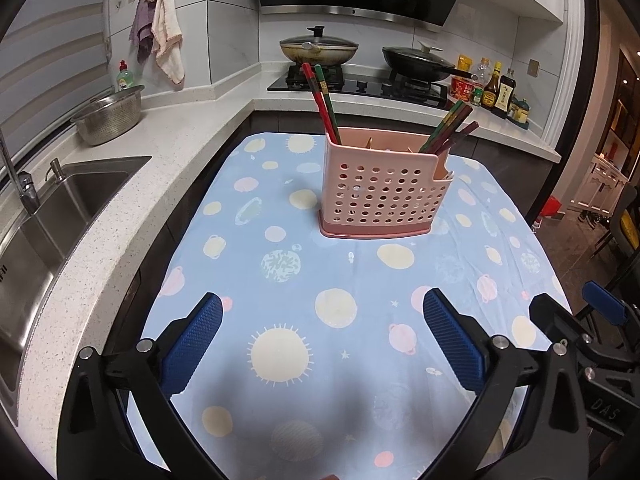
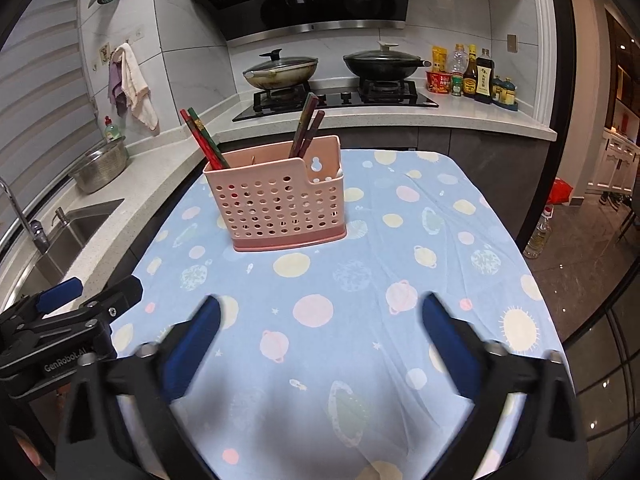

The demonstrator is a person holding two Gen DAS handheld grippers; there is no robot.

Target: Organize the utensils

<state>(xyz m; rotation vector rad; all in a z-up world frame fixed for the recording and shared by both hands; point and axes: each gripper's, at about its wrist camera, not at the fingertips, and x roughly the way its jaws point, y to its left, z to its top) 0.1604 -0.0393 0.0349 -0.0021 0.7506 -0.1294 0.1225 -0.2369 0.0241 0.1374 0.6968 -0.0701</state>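
- Kitchen counters wrap around a table spread with a pale blue planet-print cloth [image 1: 352, 272]; a sink [image 1: 72, 200] lies toward 9 o'clock in the left wrist view, and two lidded pans sit on the hob behind.
- The pink perforated utensil holder [image 1: 380, 196] stands upright on the cloth, at about 12 o'clock from the left gripper [image 1: 322, 338] and nearer 11 o'clock from the right gripper [image 2: 320, 338].
- One pair of red and green chopsticks [image 1: 322, 100] leans toward 11 o'clock out of the holder's left end; a second bunch of dark chopsticks [image 1: 450, 126] leans toward 1 o'clock from the right end.
- No loose utensil shows on the cloth in either view, so the sorting looks finished or close to it.
- Both grippers have their blue pads spread wide with nothing between them, hanging over bare cloth well apart from the holder.
- The holder's long axis runs roughly 9 to 3 o'clock across both views, broad perforated face toward the cameras.
- Neither hand is clearly nearer; the left one faces the holder more squarely, so any further reach would probably go straight ahead from that side.
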